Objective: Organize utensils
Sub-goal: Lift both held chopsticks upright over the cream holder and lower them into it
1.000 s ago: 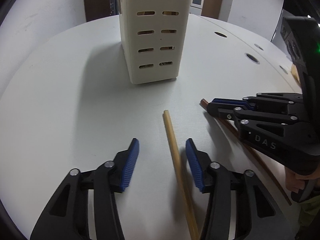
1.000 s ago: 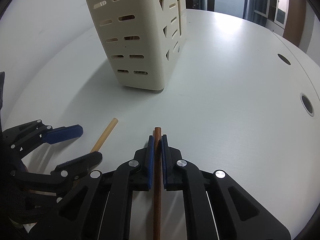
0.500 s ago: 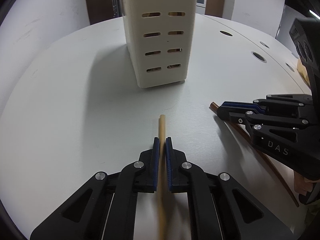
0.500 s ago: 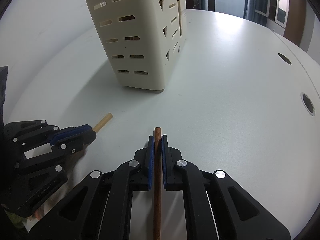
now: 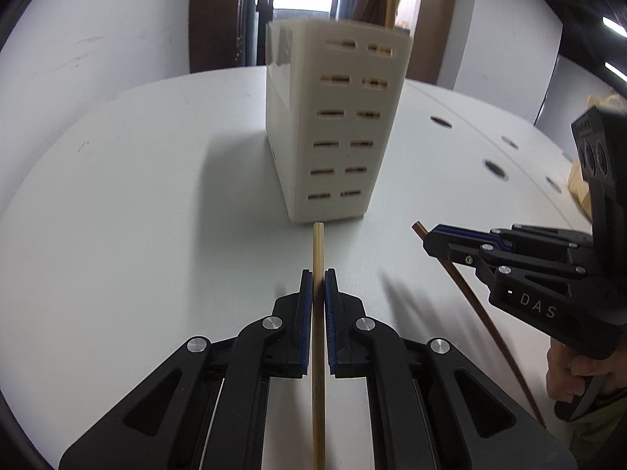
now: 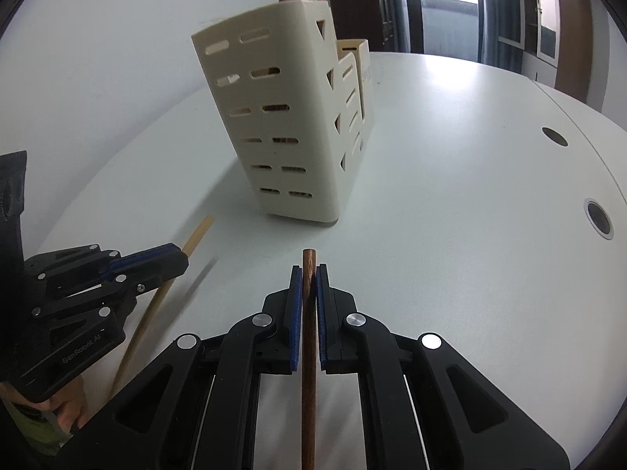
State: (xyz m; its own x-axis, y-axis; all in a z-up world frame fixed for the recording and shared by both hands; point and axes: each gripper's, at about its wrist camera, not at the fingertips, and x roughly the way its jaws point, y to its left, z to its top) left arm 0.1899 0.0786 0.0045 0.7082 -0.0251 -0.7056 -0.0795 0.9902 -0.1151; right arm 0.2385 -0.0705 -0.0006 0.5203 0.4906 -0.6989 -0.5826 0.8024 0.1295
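Left gripper [image 5: 318, 274], apart a second ago, is now clamped on the pale chopstick [image 5: 318, 250] at lower centre. Right gripper [image 6: 309, 270] stays clamped on the brown chopstick [image 6: 308, 337]. "DAS" and "GenRobot.AI" are read on the casings; the cream holder [image 5: 333, 125] is seen above on the worktop [image 5: 137, 196].

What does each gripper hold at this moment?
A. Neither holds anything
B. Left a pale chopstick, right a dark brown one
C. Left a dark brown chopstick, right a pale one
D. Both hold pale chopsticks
B: the left gripper is shut on the pale chopstick, and the right gripper is shut on the dark brown chopstick, both in front of the holder.
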